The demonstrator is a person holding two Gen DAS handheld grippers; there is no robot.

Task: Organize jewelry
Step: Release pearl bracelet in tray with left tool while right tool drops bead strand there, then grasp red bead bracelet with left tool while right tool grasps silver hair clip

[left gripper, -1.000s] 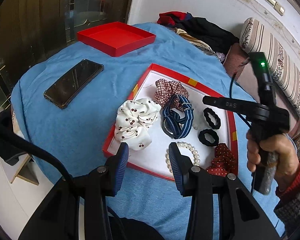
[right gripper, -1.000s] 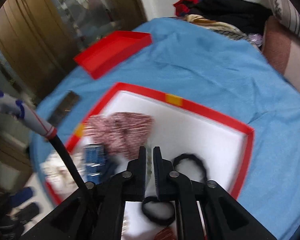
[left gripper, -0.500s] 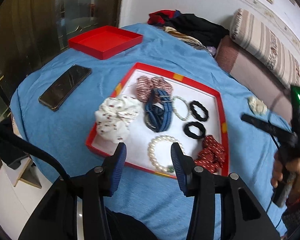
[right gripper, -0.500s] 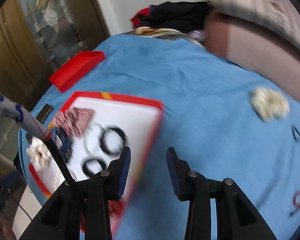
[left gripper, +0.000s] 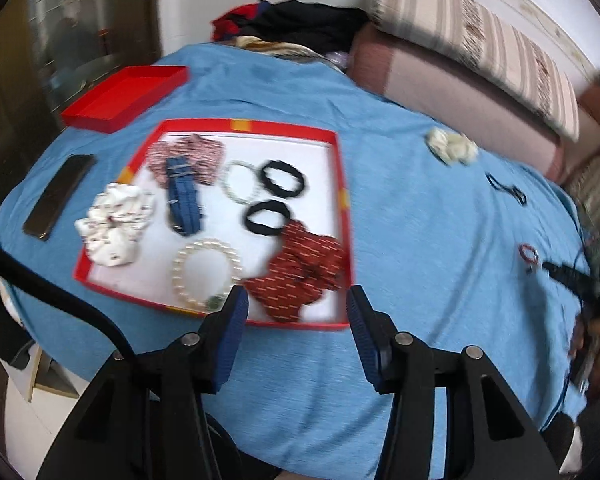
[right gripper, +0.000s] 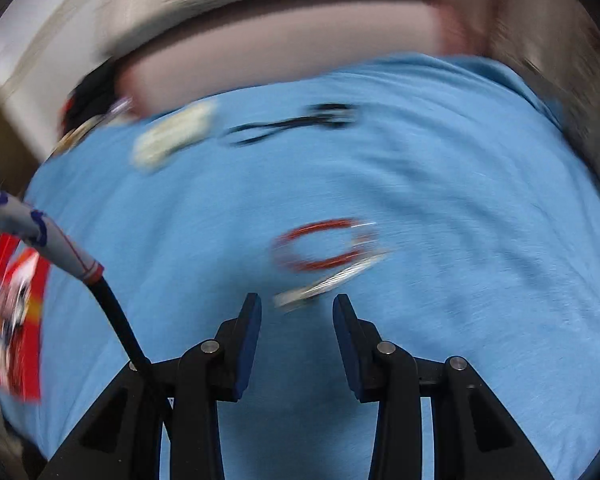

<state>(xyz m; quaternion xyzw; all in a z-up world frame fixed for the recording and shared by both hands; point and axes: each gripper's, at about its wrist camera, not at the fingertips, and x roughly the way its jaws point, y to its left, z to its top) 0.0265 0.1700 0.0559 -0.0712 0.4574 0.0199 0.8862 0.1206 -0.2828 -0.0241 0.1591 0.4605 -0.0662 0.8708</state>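
Right view smeared — red bracelet (right gripper: 324, 245) barely legible.

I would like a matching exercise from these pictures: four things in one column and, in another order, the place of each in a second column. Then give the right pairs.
Things:
1. white pearl bead bracelet
2. black rectangular phone
3. thin red ring bracelet
4. cream fabric scrunchie

Places:
A. on the blue cloth, left of the white-lined red tray
B. on the blue cloth, just ahead of the open right tool
C. inside the tray, near its front edge
D. on the blue cloth, near the sofa

Pairs: 1-C, 2-A, 3-B, 4-D
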